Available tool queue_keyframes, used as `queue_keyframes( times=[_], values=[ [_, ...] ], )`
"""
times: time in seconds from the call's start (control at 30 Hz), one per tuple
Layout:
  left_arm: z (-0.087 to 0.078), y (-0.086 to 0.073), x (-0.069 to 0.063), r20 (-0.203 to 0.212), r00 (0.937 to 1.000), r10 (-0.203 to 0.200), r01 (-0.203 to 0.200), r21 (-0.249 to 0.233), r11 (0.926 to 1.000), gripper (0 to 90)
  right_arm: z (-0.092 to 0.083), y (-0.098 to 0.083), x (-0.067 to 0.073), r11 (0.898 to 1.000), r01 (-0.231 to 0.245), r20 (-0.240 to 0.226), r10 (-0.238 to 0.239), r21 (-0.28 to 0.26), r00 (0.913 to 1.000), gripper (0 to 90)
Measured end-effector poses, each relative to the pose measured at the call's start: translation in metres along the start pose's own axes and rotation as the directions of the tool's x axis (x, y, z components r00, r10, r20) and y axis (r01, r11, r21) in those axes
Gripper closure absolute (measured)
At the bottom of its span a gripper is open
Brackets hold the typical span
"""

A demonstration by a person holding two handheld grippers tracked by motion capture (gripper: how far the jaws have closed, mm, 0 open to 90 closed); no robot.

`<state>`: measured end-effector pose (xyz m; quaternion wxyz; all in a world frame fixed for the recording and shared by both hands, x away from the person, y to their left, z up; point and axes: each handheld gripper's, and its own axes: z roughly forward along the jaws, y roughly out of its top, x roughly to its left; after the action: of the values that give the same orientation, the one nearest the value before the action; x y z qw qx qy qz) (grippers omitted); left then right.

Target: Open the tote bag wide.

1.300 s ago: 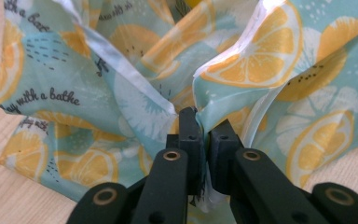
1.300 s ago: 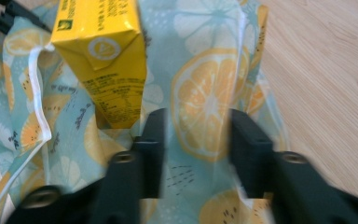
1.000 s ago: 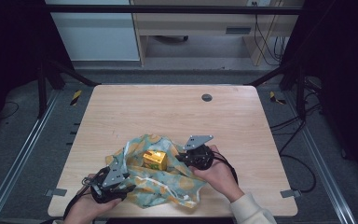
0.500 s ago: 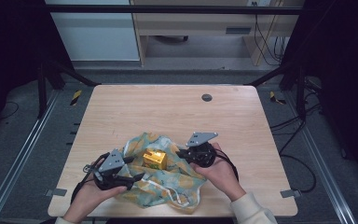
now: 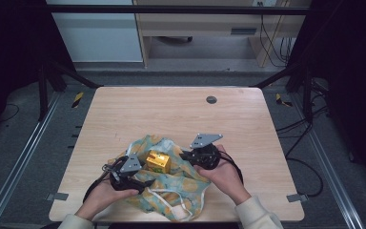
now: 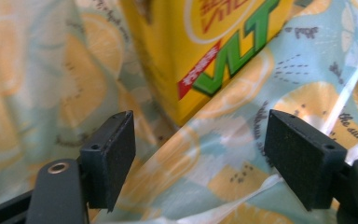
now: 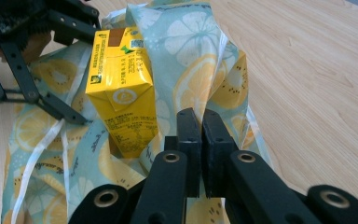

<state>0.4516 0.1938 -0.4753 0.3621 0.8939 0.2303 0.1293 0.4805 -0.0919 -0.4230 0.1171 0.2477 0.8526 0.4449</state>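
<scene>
A yellow drink carton (image 5: 158,162) stands on a crumpled cloth bag (image 5: 171,193) printed with lemon slices, at the table's near middle. My left gripper (image 5: 146,181) is just left of the carton. Its jaws have just been opening and stand wide apart. In the left gripper view the carton (image 6: 191,46) rises close ahead and the cloth (image 6: 205,172) lies loose under the gripper (image 6: 200,154). My right gripper (image 5: 184,155) sits right of the carton. In the right gripper view it (image 7: 200,123) is shut on a raised fold of the bag (image 7: 214,74), beside the carton (image 7: 121,93).
The bag's white drawstring (image 5: 171,202) loops toward the table's near edge. A small round grommet (image 5: 211,99) sits in the wooden tabletop (image 5: 171,114) at the far side. Black cables trail from both grippers. One of the left gripper's fingers (image 7: 60,109) crosses the cloth left of the carton.
My left gripper has moved right and forward, up to the carton, and its jaws have spread apart. The right gripper has kept still.
</scene>
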Motion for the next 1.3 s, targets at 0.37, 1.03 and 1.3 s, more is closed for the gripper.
queue_keyframes(
  times=[0.37, 1.03, 1.3],
  values=[
    [0.004, -0.003, -0.001, -0.009, 0.9999, -0.014, 0.014, 0.036, 0.9992, 47.7, 0.0, 0.002, -0.001, 1.0, -0.004, 0.002, 0.004, -0.007, 1.0, 88.3],
    [-0.027, 0.003, -0.012, -0.053, 0.9985, 0.008, -0.009, -0.016, 0.9998, 90.0, 0.024, 0.01, -0.026, 0.998, -0.05, 0.05, 0.051, -0.026, 0.9974, 89.7],
    [-0.04, 0.004, -0.022, -0.039, 0.9966, 0.072, -0.074, -0.05, 0.996, 90.0, 0.04, 0.001, -0.049, 0.993, -0.114, 0.089, 0.114, -0.011, 0.9895, 89.8]
  ],
)
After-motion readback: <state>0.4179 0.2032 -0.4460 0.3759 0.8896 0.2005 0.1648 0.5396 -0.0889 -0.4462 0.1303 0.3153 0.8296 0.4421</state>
